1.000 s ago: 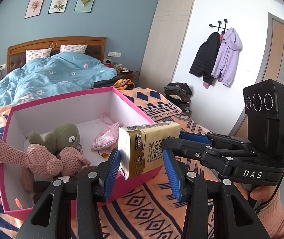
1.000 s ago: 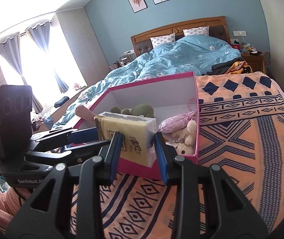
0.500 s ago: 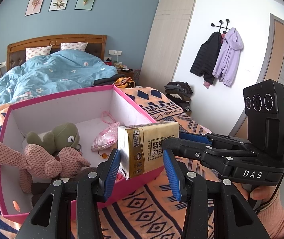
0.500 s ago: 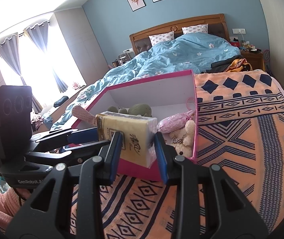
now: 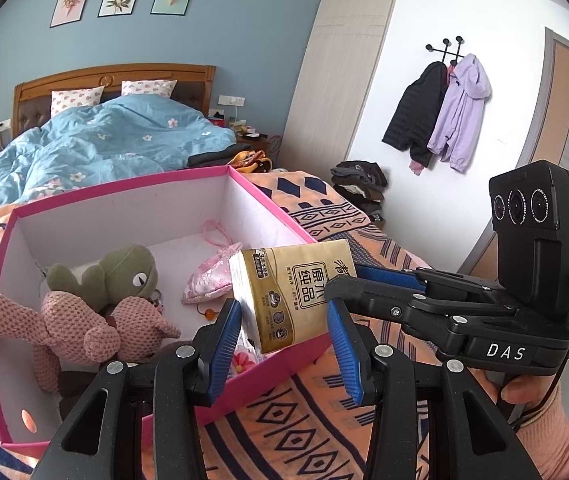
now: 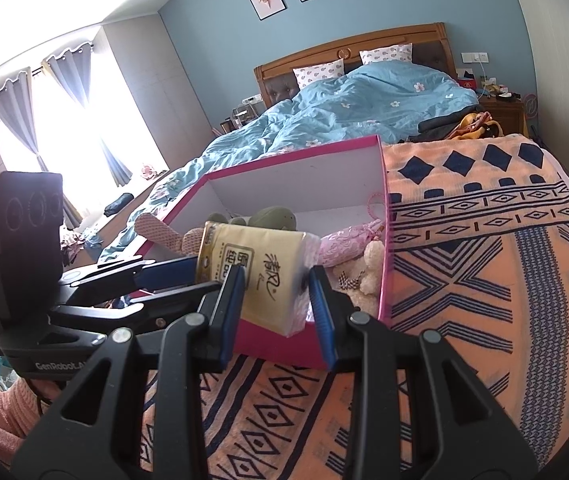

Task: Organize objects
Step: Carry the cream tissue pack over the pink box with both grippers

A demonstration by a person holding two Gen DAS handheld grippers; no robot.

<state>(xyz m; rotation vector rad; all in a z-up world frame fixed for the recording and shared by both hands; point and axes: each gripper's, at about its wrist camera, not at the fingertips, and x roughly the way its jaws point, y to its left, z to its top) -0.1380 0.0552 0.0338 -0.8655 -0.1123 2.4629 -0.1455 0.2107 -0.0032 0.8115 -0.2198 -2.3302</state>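
1. Pink box (image 5: 268,200): nearer and larger in both views than a second ago; holds a green plush (image 5: 124,268), a pink plush (image 5: 84,324) and a pouch (image 5: 208,280).
2. Tissue pack (image 6: 260,276): above the box's near rim, tilted more than before.
3. Right gripper (image 6: 276,308): clamped on the pack's end.
4. Left gripper (image 5: 284,348): spread wide just below the pack, pads (image 5: 224,348) apart from it.

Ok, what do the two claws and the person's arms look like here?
Both claws, left and right, are black plastic with ribbed blue pads. The right carries white "DAS" lettering, the left "GenRobot". Each has a three-lens camera block. Pink knitted sleeves; a thin black cable.
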